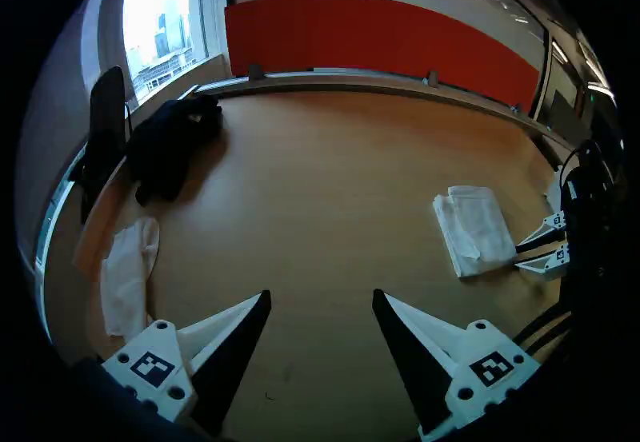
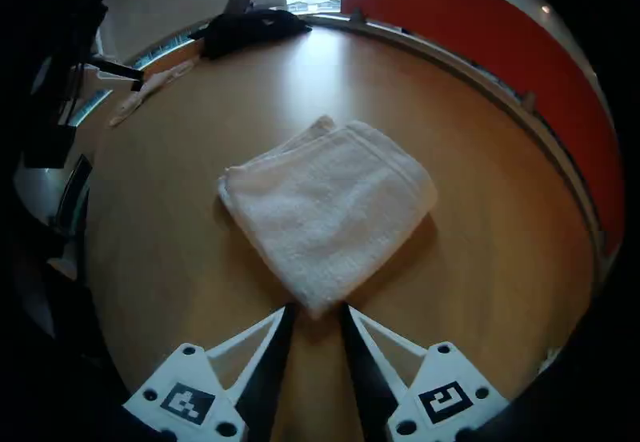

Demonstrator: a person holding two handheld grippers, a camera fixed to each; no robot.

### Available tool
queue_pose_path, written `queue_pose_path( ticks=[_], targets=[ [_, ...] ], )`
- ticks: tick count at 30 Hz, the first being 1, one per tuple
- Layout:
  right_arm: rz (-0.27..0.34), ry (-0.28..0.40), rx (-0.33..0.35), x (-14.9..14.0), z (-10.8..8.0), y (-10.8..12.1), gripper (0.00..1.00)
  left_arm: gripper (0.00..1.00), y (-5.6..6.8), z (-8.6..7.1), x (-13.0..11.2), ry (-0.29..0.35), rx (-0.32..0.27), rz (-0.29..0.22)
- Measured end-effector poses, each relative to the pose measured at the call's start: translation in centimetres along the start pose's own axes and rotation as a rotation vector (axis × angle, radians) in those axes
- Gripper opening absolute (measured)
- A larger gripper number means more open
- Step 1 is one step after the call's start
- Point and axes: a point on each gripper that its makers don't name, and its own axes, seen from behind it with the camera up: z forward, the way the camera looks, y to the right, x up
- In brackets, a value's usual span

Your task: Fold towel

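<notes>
A white towel (image 2: 328, 202), folded into a thick square, lies on the wooden table (image 2: 480, 226); it also lies at the right as the towel (image 1: 474, 230). My right gripper (image 2: 317, 314) sits low at the towel's near corner, its fingers a little apart and the corner just at the tips, not pinched. In the left gripper view that right gripper (image 1: 520, 256) rests at the towel's right edge. My left gripper (image 1: 320, 298) hovers over bare wood well to the left of the towel, wide open with nothing between its fingers.
A second white cloth (image 1: 128, 274) lies crumpled near the table's left edge, seen too as the cloth (image 2: 148, 90). A black garment (image 1: 172, 146) is heaped at the far left by a dark chair (image 1: 104, 130). A red panel (image 1: 376, 38) runs behind the table's far edge.
</notes>
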Motion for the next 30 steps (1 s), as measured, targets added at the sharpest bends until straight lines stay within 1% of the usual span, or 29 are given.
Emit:
queue_pose_path(
  ticks=[6, 9, 11, 18, 21, 27, 30],
  targets=[
    [0.010, 0.002, 0.000, -0.1, -0.3, 0.0, 0.21, 0.94, 0.0, -0.1, 0.0, 0.001, -0.001, 0.000],
    [0.012, 0.003, 0.002, -0.2, -0.4, -0.1, 0.11, 0.94, 0.0, -0.1, -0.1, -0.001, -0.002, 0.000],
    [0.012, 0.005, 0.002, -0.1, -0.4, -0.2, 0.06, 0.94, 0.0, -0.1, -0.2, -0.002, -0.002, 0.000],
    [0.001, 0.008, -0.014, 0.1, -0.5, -0.1, 0.05, 0.94, -0.1, -0.1, -0.3, -0.003, -0.003, -0.001],
    [-0.003, 0.015, -0.020, 0.6, -0.7, 0.0, 0.05, 0.94, -0.1, -0.2, -0.4, -0.002, -0.004, -0.003],
    [-0.026, 0.050, -0.040, 3.1, -1.9, 0.8, 0.04, 0.94, -0.1, -0.2, -0.4, 0.003, -0.009, -0.006],
    [-0.041, 0.076, -0.052, 4.9, -2.7, 1.2, 0.04, 0.94, 0.0, -0.2, -0.3, 0.008, -0.013, -0.009]
  ],
)
